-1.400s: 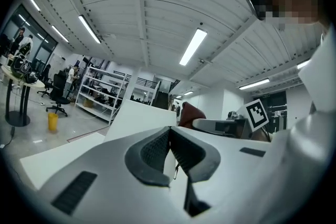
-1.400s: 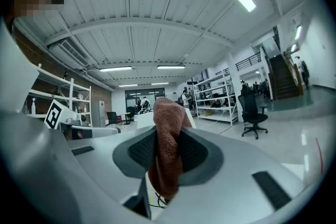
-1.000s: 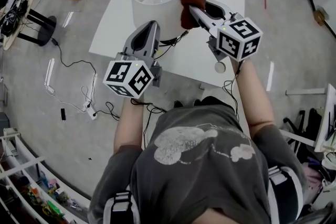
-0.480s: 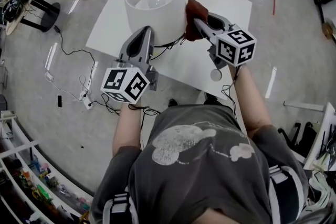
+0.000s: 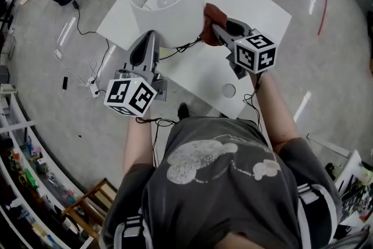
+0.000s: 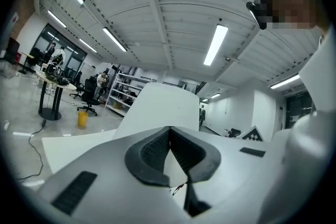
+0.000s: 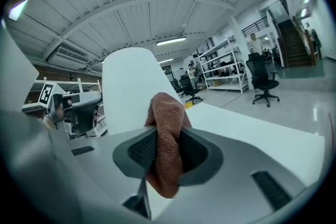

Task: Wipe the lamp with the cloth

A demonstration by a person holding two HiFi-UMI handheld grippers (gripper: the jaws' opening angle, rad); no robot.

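Lamp [image 5: 160, 3] wiping looks barely begun — my right hand-held gripper [image 5: 214, 28] clamps the cloth [image 5: 211, 13] against its side; my left hand-held gripper [image 5: 148, 44], closed on nothing, hovers beside it.

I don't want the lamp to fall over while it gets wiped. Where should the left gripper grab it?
Probably the top rim of the lamp shade, on its near left side. Come down from above with one jaw inside and one outside. The shade is open on top and thin-walled, but too wide to pinch across. The cloth in the right gripper is at its right side.
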